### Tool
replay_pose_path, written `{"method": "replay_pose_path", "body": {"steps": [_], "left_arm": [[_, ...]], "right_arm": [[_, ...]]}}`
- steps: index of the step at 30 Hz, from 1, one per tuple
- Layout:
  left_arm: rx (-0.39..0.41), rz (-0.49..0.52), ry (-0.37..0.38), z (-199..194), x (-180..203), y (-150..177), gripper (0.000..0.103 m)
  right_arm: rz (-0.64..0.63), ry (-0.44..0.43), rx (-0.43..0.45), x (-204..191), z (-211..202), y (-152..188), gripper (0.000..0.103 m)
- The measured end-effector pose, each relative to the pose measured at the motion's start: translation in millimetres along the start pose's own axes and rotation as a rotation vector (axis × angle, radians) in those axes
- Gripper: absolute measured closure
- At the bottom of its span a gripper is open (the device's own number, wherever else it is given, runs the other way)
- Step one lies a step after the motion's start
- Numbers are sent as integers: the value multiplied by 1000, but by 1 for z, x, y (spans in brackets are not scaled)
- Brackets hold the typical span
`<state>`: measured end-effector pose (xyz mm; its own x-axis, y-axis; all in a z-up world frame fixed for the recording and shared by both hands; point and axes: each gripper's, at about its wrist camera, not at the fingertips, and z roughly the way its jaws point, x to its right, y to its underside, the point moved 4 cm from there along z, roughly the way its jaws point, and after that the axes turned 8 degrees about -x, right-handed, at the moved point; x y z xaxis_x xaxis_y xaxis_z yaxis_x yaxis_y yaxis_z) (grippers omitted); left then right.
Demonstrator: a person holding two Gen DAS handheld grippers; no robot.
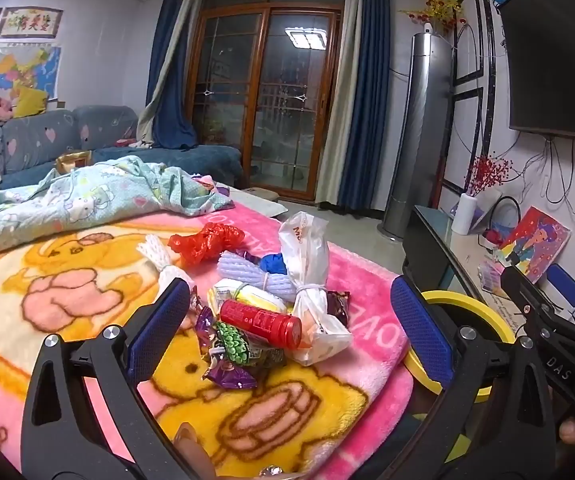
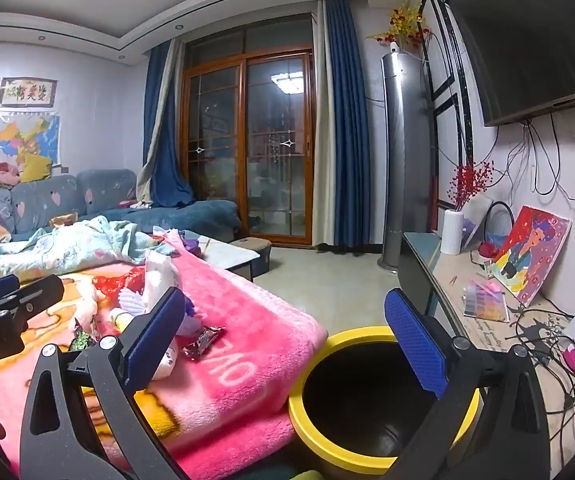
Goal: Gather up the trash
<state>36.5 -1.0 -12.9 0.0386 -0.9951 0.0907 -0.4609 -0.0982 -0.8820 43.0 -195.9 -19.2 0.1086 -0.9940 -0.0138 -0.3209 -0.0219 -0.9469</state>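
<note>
The left claw (image 1: 289, 320) is wide open and holds nothing; the trash pile (image 1: 271, 300) lies between its fingers on the pink blanket (image 1: 87, 280). The right claw (image 2: 283, 336) is also open and empty, above the yellow bin (image 2: 327, 440), with the pile to its left.

Black frames, silver screws, blue textured jaws, "DAS" marking.

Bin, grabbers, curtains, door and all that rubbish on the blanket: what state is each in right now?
Bin: upright, no lid, looks empty.
Left gripper: open, holding nothing, over the rubbish.
Right gripper: open, holding nothing, by the bin.
Red bottle: lying down, capped.
White bag: tied shut.
Curtains: drawn aside.
Glass door: closed.
TV: off.
</note>
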Motion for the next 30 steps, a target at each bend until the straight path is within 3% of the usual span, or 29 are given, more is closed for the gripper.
{"method": "replay_pose_path", "body": {"steps": [30], "left_arm": [[-13,-28,12,1,-3,0,11]], "right_arm": [[4,2,-18,0,2,2,6]]}}
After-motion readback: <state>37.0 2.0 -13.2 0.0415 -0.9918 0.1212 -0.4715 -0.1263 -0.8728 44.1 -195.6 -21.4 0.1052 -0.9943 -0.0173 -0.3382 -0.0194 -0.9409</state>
